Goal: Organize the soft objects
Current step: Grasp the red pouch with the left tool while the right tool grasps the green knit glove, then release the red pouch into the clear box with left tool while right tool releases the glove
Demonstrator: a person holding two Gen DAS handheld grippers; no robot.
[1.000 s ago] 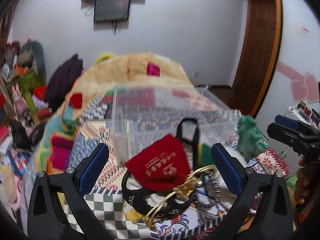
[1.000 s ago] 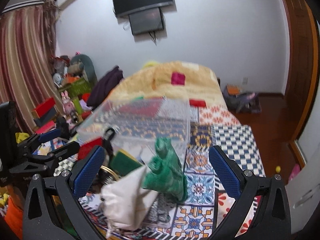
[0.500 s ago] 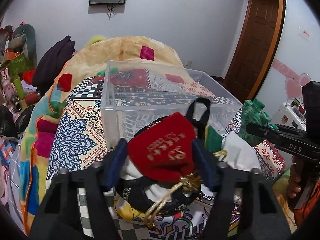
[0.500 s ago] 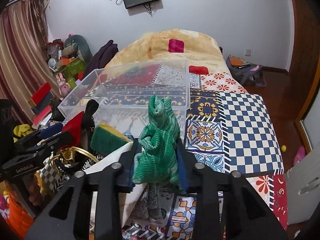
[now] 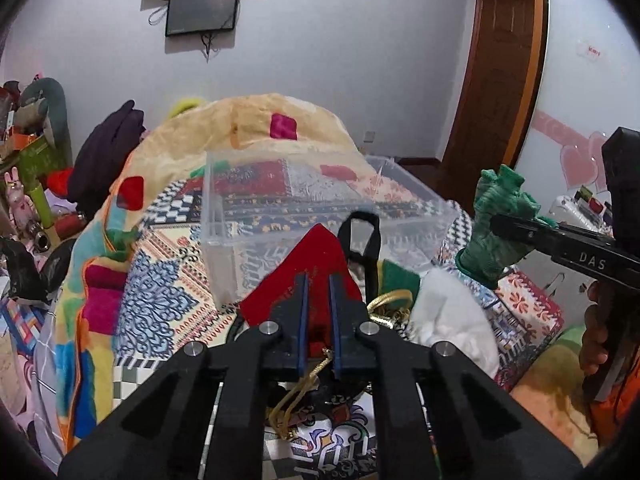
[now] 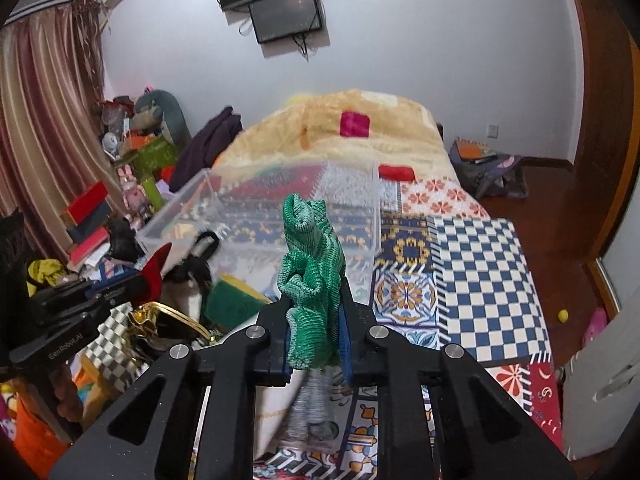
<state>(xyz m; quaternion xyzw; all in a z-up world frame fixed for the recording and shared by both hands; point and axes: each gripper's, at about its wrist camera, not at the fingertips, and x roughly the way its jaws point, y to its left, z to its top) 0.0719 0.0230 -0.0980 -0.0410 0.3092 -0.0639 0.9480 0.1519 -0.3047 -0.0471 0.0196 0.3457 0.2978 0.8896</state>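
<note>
My left gripper [image 5: 318,312] is shut on a red drawstring pouch [image 5: 316,256] with a gold cord and holds it up in front of the clear plastic bin [image 5: 240,208] on the bed. My right gripper [image 6: 314,328] is shut on a green knit glove [image 6: 310,256], lifted above the pile; the glove also shows in the left wrist view [image 5: 500,216]. The bin [image 6: 280,204] stands just behind both. A black strap [image 5: 362,236], a green-yellow sponge [image 6: 230,296] and a white cloth [image 5: 452,312] lie in the pile below.
A patchwork quilt [image 6: 480,264] covers the bed, with a yellow blanket [image 6: 348,136] heaped behind the bin. Clutter of boxes and toys [image 6: 120,184] stands at the left. A wooden door [image 5: 500,72] and a wooden floor [image 6: 560,208] are at the right.
Both grippers closed from wide open, the left onto the red pouch and the right onto the green glove, and both objects have been lifted off the pile.
</note>
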